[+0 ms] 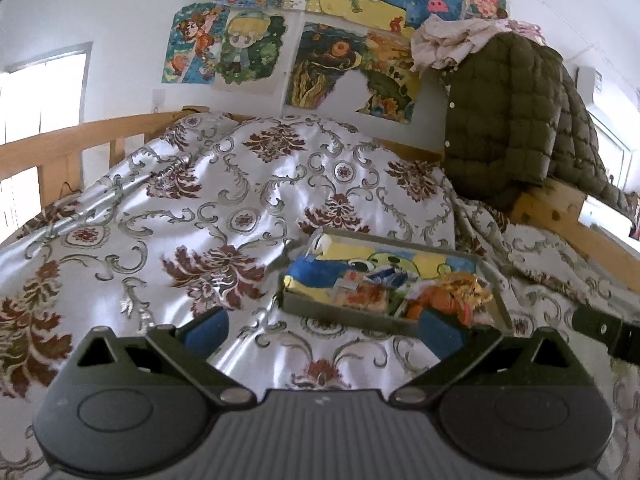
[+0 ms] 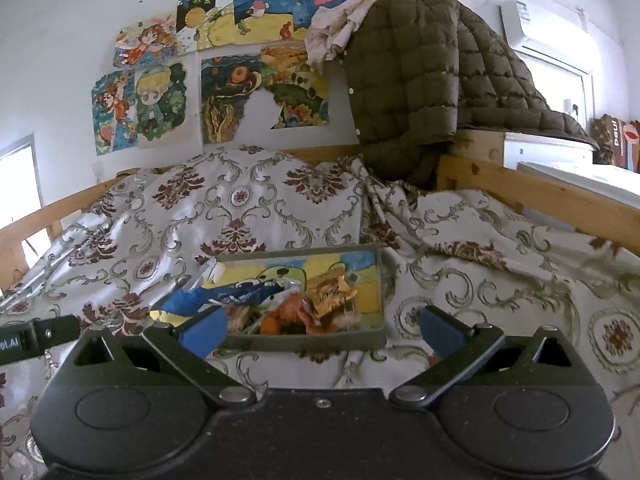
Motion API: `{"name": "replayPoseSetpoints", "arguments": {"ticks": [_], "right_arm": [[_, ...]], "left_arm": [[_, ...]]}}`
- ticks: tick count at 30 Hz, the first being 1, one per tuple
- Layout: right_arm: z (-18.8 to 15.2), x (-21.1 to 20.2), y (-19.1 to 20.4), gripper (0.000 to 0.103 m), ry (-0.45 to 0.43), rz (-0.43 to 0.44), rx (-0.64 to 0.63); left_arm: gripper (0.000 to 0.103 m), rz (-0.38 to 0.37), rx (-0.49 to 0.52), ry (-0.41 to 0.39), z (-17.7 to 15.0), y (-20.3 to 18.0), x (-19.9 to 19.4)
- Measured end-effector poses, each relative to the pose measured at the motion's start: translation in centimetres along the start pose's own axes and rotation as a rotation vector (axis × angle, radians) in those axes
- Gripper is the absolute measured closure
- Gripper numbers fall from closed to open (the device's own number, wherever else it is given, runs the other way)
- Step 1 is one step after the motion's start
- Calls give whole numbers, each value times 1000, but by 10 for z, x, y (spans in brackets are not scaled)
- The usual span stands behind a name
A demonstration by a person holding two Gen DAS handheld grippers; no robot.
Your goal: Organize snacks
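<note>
**Mia:** Drawings cover the wall, a quilted jacket hangs over the wooden frame, and the bed under its patterned cover is what carries everything. Where are the snacks?

**Jon:** In the shallow grey tray lying on the cover, just ahead of both grippers. A blue packet lies across its left part, a gold wrapper toward the back right, orange packets at the front.

**Mia:** How would they handle?

**Jon:** Light, soft and crinkly, I'd judge, and the film looks slick. Pinching a sealed edge or a corner should hold better than squeezing the middle, which could crush what's inside. The tray sits on soft bedding, so pressing on it may tip it.

**Mia:** And the grippers?

**Jon:** Left gripper is low over the cover, pointing forward, the tray off to its right; its jaws stand wide, holding nothing. Right gripper faces the tray's near wall almost squarely, jaws wide too and empty. Each shows at the edge of the other's view, side by side.
</note>
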State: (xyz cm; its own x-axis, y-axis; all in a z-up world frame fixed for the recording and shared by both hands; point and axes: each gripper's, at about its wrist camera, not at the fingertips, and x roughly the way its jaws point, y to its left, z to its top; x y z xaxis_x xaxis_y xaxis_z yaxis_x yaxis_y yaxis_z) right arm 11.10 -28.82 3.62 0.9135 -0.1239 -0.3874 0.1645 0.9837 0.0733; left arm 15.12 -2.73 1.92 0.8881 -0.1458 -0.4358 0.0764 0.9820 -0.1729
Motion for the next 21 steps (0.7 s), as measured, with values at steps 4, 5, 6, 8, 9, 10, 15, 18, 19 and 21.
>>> {"name": "replayPoseSetpoints", "arguments": {"ticks": [4,5,6,8,9,10,15,18,19,21], "right_arm": [[-9,-17,1,1,10,2,-1],[-11,-21,2,1,15,3,-3],[-15,-26,2,1,21,4,-5],[-22,-34,4,1,32,6,-11],[-24,-37,5,1,36,6,-14],[-26,-41,6,1,40,3,-17],[-38,-59,10,1,53,1,-26],[-45,-69,13,1,58,-3,-40],[-48,-71,15,1,59,-5,-44],[-52,-76,17,1,63,-7,-54]], "left_arm": [[0,7,17,3,-9,1,-17],[0,9,18,6,-12,2,-21],[0,11,19,11,-15,3,-25],[0,14,18,18,-20,5,-33],[0,15,18,22,-23,6,-37],[0,17,18,27,-26,8,-40],[0,27,35,37,-38,11,-56],[0,32,33,44,-43,14,-64],[0,33,31,49,-45,15,-66],[0,36,26,60,-49,17,-68]]}}
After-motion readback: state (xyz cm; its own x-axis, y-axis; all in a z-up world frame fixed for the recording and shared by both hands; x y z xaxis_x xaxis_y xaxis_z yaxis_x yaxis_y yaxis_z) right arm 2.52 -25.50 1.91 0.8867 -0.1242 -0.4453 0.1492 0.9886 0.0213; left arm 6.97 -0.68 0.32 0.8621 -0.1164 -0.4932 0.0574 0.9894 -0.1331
